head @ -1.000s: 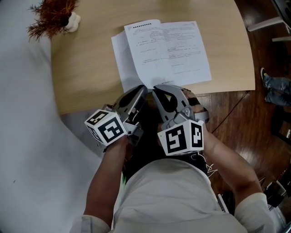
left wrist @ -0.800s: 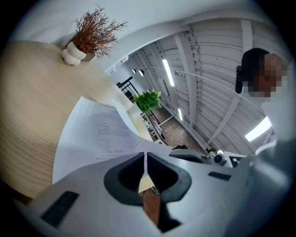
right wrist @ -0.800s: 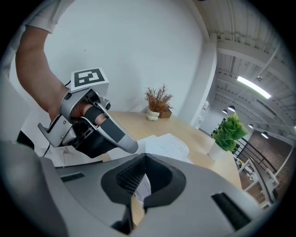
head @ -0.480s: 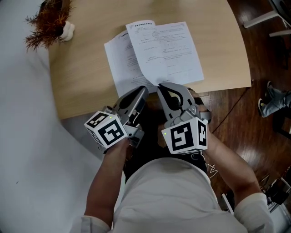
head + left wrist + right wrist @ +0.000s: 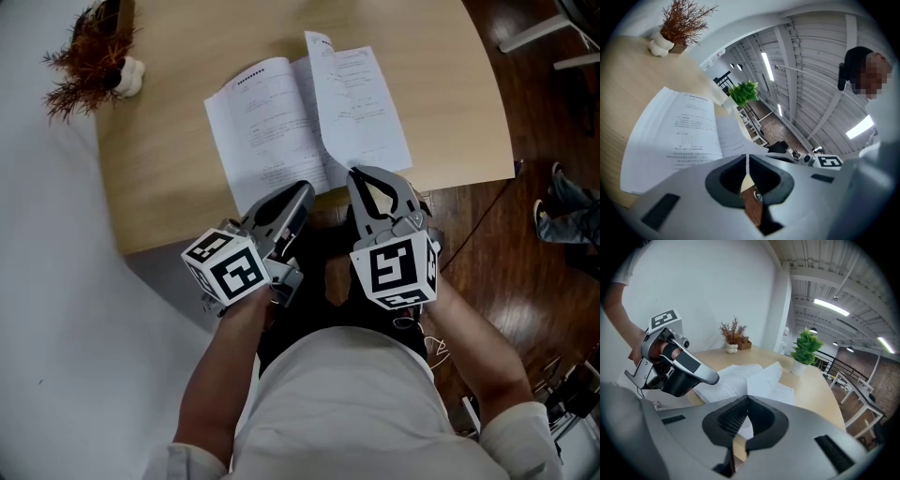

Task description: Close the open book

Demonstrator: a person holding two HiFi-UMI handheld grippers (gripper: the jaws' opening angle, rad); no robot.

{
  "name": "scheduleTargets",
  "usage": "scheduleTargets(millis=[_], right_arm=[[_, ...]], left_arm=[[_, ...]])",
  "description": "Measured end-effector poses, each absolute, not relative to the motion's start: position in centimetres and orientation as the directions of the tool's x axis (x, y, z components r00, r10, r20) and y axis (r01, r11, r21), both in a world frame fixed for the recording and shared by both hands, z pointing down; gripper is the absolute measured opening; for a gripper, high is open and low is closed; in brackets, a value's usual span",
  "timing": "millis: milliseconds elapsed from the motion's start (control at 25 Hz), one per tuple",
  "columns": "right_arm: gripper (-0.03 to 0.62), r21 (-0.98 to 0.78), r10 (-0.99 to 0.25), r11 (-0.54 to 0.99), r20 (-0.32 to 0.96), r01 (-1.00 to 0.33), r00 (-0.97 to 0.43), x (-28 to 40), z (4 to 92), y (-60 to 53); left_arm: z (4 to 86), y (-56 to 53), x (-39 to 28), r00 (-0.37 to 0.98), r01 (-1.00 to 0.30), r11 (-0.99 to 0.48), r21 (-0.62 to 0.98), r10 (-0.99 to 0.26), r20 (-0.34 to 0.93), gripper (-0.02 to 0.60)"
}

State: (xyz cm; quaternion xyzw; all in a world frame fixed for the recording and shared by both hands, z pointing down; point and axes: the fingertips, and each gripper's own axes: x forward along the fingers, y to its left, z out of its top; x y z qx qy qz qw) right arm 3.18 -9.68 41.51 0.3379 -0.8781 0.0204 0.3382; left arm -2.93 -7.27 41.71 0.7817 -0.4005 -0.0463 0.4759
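Observation:
The open book (image 5: 267, 122) lies on the wooden table (image 5: 159, 141) near its front edge. Its left page is flat. The right page (image 5: 361, 98) stands tilted up toward the spine. My right gripper (image 5: 359, 172) is shut, its tip at the near edge of that raised page; whether it pinches paper I cannot tell. In the right gripper view the jaws (image 5: 747, 397) meet in front of the book (image 5: 740, 376). My left gripper (image 5: 305, 190) is shut too, with its tip at the near edge of the left page (image 5: 679, 126). Nothing shows between its jaws (image 5: 747, 157).
A small pot of dried reddish twigs (image 5: 89, 56) stands at the table's far left corner. A green potted plant (image 5: 804, 350) sits farther along the table. The person's lap is below the table's front edge, with dark wooden floor (image 5: 525, 253) to the right.
The right page has lifted from lying flat to tilted up toward the spine, so the left page shows. Both grippers have shifted right along the book's near edge, and the right one has rolled.

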Motion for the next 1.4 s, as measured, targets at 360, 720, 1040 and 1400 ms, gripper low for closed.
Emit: scheduleTargets(millis=[360, 720, 1040, 1400], right_arm=[[0.003, 0.143, -0.58, 0.724, 0.656, -0.675, -0.484, 6.9, 44.9, -11.0], [0.003, 0.103, -0.549, 0.724, 0.684, -0.682, -0.48, 8.5, 46.6, -11.3], [0.026, 0.035, -0.506, 0.704, 0.725, -0.709, -0.467, 10.6, 48.7, -11.7], [0.069, 0.033, -0.504, 0.701, 0.73, -0.712, -0.462, 11.4, 49.0, -12.1]], left_arm=[[42.7, -7.6, -1.5, 0.68, -0.586, -0.218, 0.78, -0.655, 0.328, -0.002], [43.4, -7.7, -0.3, 0.681, -0.591, -0.209, 0.779, -0.647, 0.343, -0.002], [43.7, -8.1, 0.5, 0.68, -0.597, -0.195, 0.778, -0.638, 0.361, -0.002], [43.6, -8.3, 1.1, 0.684, -0.602, -0.203, 0.772, -0.631, 0.367, -0.002]])
